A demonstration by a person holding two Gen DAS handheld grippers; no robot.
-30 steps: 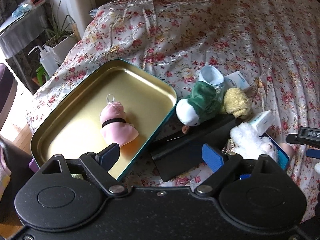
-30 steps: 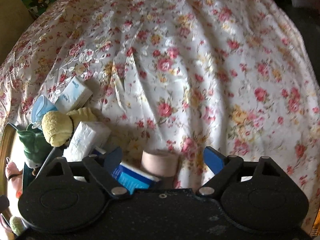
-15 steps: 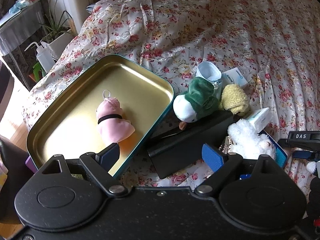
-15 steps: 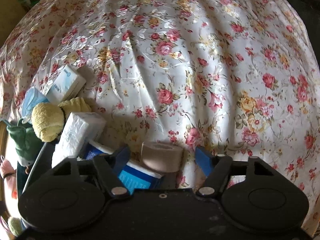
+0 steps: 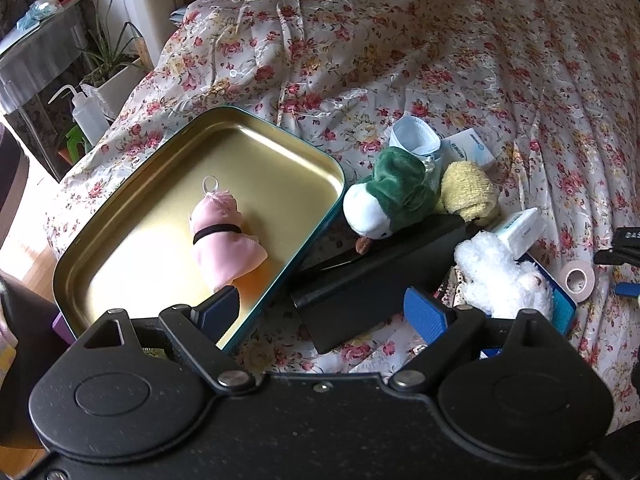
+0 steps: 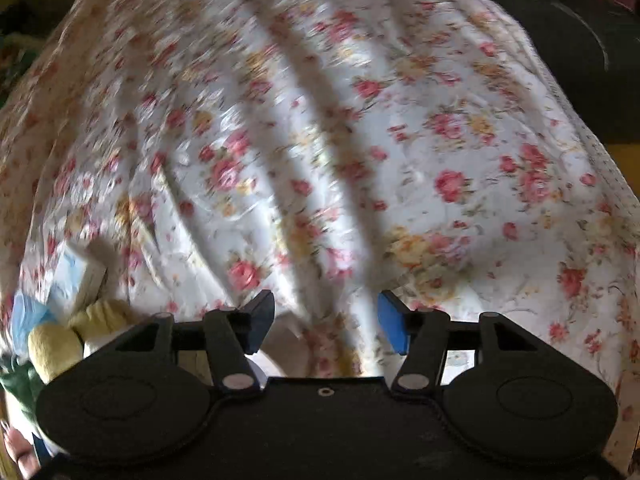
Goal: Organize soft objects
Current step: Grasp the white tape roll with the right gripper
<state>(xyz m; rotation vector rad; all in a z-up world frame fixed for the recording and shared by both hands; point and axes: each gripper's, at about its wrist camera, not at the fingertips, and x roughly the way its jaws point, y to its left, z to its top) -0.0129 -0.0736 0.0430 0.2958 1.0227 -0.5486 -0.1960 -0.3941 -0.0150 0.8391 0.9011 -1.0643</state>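
Observation:
A pink soft pouch (image 5: 222, 240) lies in the open gold tin tray (image 5: 276, 140) on the floral bedspread. Right of the tray sit a green-and-white plush duck (image 5: 390, 200), a yellow terry toy (image 5: 468, 192) and a fluffy white plush (image 5: 500, 276). My left gripper (image 5: 322, 312) is open and empty, above the tray's near corner. My right gripper (image 6: 326, 326) is open and empty over the bedspread; its fingers (image 5: 626, 290) show at the left wrist view's right edge, near a beige tape roll (image 5: 578, 280). The yellow toy (image 6: 56, 344) shows blurred at lower left.
A black box (image 5: 380, 276) lies between tray and plush toys. A small white-blue carton (image 5: 470, 148), a light blue mask (image 5: 414, 136) and a tissue pack (image 5: 520, 232) lie nearby. A squeeze bottle (image 5: 86, 114) and a plant (image 5: 110, 54) stand beside the bed.
My right gripper has lifted and swung up fast, away from the tape roll that sat between its fingers; its view is blurred. My left gripper has backed off slightly.

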